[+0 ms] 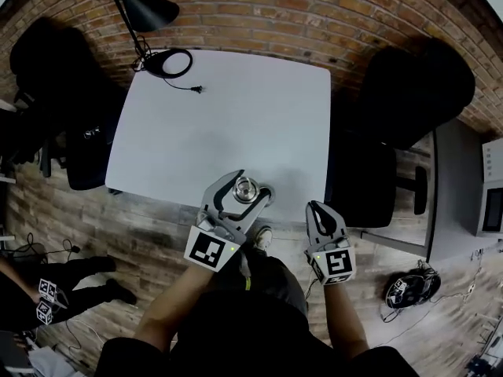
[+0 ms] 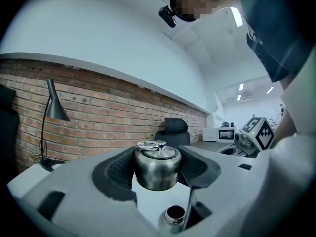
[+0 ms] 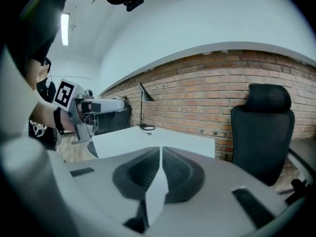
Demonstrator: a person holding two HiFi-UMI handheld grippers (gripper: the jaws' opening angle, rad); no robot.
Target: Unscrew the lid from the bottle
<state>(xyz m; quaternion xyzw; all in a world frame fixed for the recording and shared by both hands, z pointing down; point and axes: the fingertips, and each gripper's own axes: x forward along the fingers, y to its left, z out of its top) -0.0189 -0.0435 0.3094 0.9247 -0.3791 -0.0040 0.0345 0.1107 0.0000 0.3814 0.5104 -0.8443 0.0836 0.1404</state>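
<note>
My left gripper (image 1: 253, 183) is shut on a round steel lid (image 1: 245, 188) with a ring on top, and holds it over the near edge of the white table (image 1: 236, 108). In the left gripper view the lid (image 2: 157, 169) sits upright between both pads. Below the jaws an open steel bottle neck (image 2: 174, 215) shows, apart from the lid; what it rests on is hidden. My right gripper (image 1: 316, 207) hovers off the table's near right corner. Its pads (image 3: 148, 169) meet with nothing between them.
A black desk lamp (image 1: 134, 2) and a coiled cable with plug (image 1: 177, 65) sit at the table's far left. Black office chairs (image 1: 416, 93) stand to the right. Another person (image 1: 47, 289) is on the wooden floor at lower left. A microwave (image 1: 491, 203) stands far right.
</note>
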